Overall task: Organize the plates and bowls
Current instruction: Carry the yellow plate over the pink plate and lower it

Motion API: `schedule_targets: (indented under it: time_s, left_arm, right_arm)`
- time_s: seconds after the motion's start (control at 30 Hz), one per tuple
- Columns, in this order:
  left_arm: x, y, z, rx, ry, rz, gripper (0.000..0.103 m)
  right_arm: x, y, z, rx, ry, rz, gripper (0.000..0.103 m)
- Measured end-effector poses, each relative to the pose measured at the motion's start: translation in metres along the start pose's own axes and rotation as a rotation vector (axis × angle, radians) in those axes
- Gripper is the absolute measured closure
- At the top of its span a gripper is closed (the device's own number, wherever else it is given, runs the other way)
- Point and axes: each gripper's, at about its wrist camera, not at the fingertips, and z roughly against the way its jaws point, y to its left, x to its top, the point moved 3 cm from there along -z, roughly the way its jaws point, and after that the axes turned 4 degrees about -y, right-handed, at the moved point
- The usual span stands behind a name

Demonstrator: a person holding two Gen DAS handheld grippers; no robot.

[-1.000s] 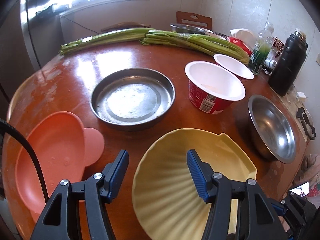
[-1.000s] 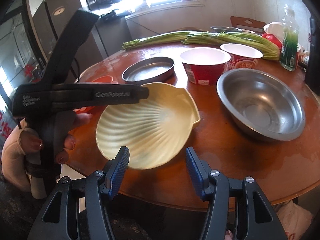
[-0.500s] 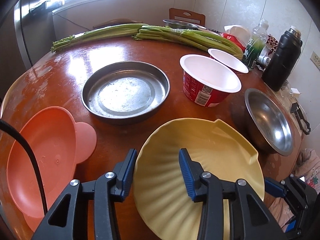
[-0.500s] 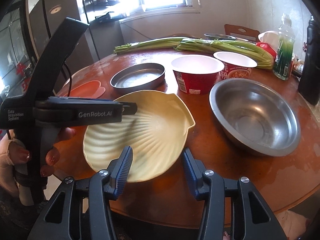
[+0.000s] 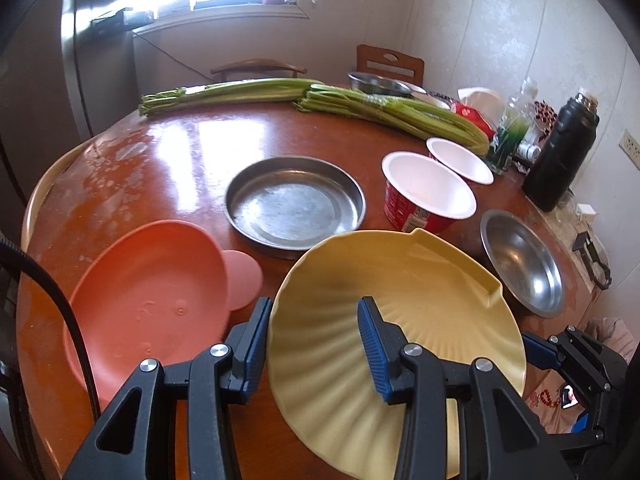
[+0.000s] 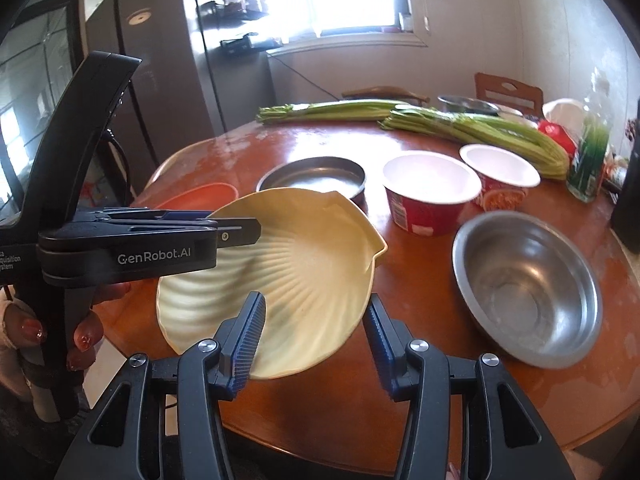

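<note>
Left wrist view: left gripper (image 5: 312, 320) pinching the near left rim of the plate (image 5: 400, 292), one pad outside the rim and the other lying inside on the ribbed face, pressed as close as the rim allows. Holding the plate tilted and clear of the table (image 5: 168, 148), directly ahead of the fingers and stretching off to their right. Passing a pink dish (image 5: 152, 292) just left of the left finger. Facing a tin pan (image 5: 294, 204) straight ahead beyond the plate's far edge, a red cup (image 5: 428, 196) ahead and to the right, and a steel bowl (image 5: 524, 264) further right, beside the plate's notched corner.

Right wrist view: right gripper (image 6: 314, 320) having just been closing, its jaws partly spread with the plate's near edge between them (left pad overlapping the plate, right pad just beside the rim; not possible to tell whether either is pressing). Showing the left gripper reaching in from the left, gripped by a hand (image 6: 86, 332), its fingers clamped on the plate's left rim. Showing the plate hanging over the table's near edge, right in front of the fingers. Facing the steel bowl ahead on the right, the red cup beyond it and the tin pan behind the plate.
</note>
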Motion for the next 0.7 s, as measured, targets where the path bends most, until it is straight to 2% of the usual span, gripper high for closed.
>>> schedule_targets:
  time_s: [0.33, 0.47, 0.7]
  left_arm:
    - [0.009, 0.046, 0.041, 0.086, -0.050, 0.062, 0.059]
    - [0.012, 0.069, 0.057, 0.158, -0.078, 0.090, 0.059]
    - [0.020, 0.103, 0.065, 0.193, -0.105, 0.144, 0.059]
  right_arm:
    - [0.043, 0.045, -0.006, 0.104, -0.048, 0.100, 0.051]
    - [0.061, 0.064, -0.015, 0.169, -0.059, 0.140, 0.050]
    - [0.085, 0.086, -0.044, 0.215, -0.063, 0.192, 0.050]
